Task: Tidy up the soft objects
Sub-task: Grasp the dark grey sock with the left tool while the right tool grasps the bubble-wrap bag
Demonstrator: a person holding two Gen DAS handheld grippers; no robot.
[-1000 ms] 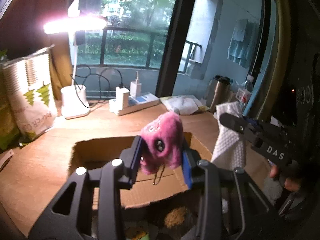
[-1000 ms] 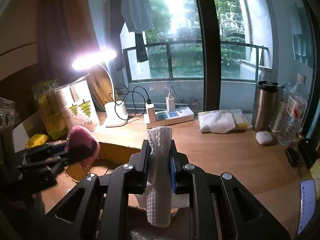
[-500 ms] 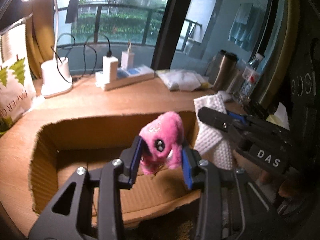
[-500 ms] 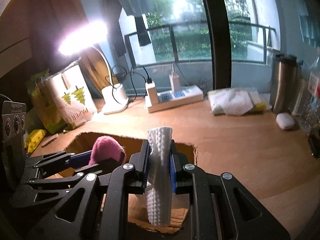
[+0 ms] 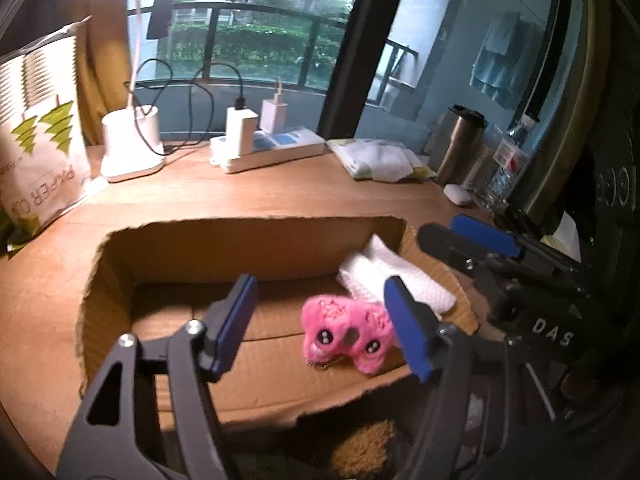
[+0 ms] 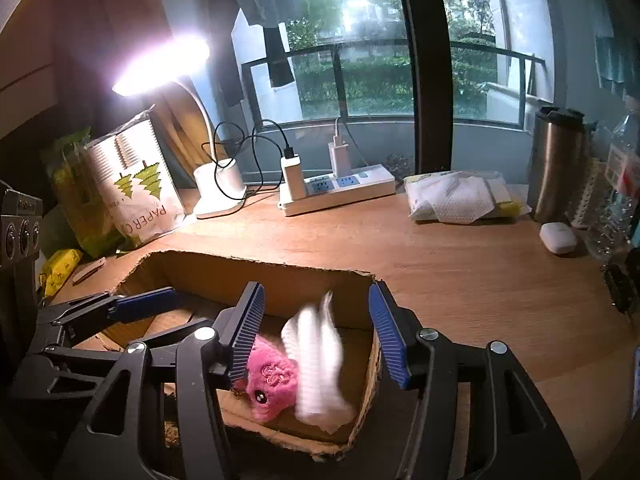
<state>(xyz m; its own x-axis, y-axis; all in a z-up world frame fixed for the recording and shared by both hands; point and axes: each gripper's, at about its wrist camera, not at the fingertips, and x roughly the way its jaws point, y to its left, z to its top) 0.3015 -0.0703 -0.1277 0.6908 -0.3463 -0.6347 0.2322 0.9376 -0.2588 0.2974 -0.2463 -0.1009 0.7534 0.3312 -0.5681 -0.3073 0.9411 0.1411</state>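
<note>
Two soft things are sitting in the cardboard box (image 5: pixel 120 264) right now: the pink plush toy (image 5: pixel 346 330) lying on the box floor near the front right, and the white cloth (image 5: pixel 394 280) tucked against the right wall, touching or nearly touching the plush. Both claws are spread wide with nothing between the pads, left claw (image 5: pixel 320 324) hovering over the box interior and right claw (image 6: pixel 316 332) over the right end of it, so my read is they're parked above the opening because that's the drop spot. In the right wrist view the cloth (image 6: pixel 318 364) looks streaky and blurred, so I'd guess it's mid-fall or just settling, can't say for sure. Makes sense to bunch them in one corner, leaves the rest of the box free. Something tan and fuzzy (image 5: pixel 362 454) peeks out below the box's near edge, maybe another one to collect. Counter (image 6: pixel 460 264) also has a folded white pack (image 6: pixel 452 200) by the window, well apart from the box
</note>
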